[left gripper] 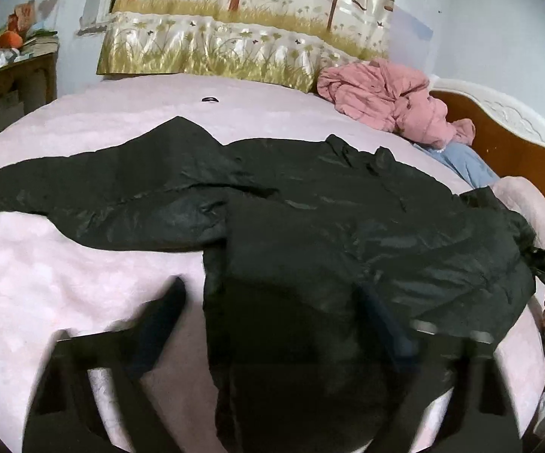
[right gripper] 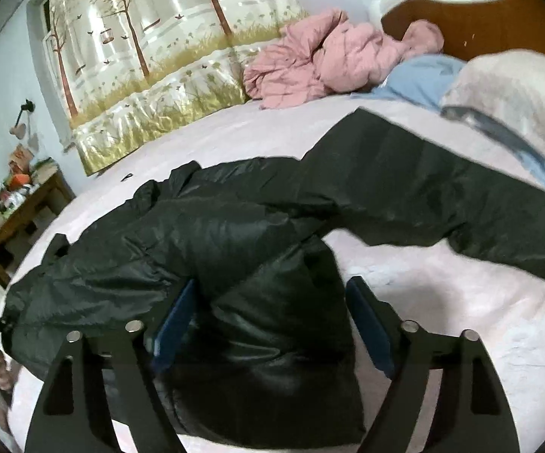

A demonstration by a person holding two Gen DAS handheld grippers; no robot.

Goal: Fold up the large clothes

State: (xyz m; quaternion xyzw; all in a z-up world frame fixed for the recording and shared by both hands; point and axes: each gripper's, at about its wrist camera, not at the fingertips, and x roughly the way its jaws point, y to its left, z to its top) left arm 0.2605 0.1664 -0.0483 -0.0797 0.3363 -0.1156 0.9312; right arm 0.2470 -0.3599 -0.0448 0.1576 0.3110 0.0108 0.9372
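Black jacket (right gripper: 257, 234) spread flat; right gripper (right gripper: 272, 324) agape straddling hem.

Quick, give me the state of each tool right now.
Left tool: open, fingers spread over the black jacket, gripping nothing.
Right tool: open, fingers either side of the jacket's bulk, not closed on it.

left gripper (left gripper: 272, 302): motion-blurred | black jacket (left gripper: 310, 226): sleeve cut off at left edge

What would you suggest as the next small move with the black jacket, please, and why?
Probably close the right gripper on the hem of the black jacket: its open fingers already straddle that edge, while both sleeves lie spread flat on the pink bedsheet, unfolded. The left gripper is also open.
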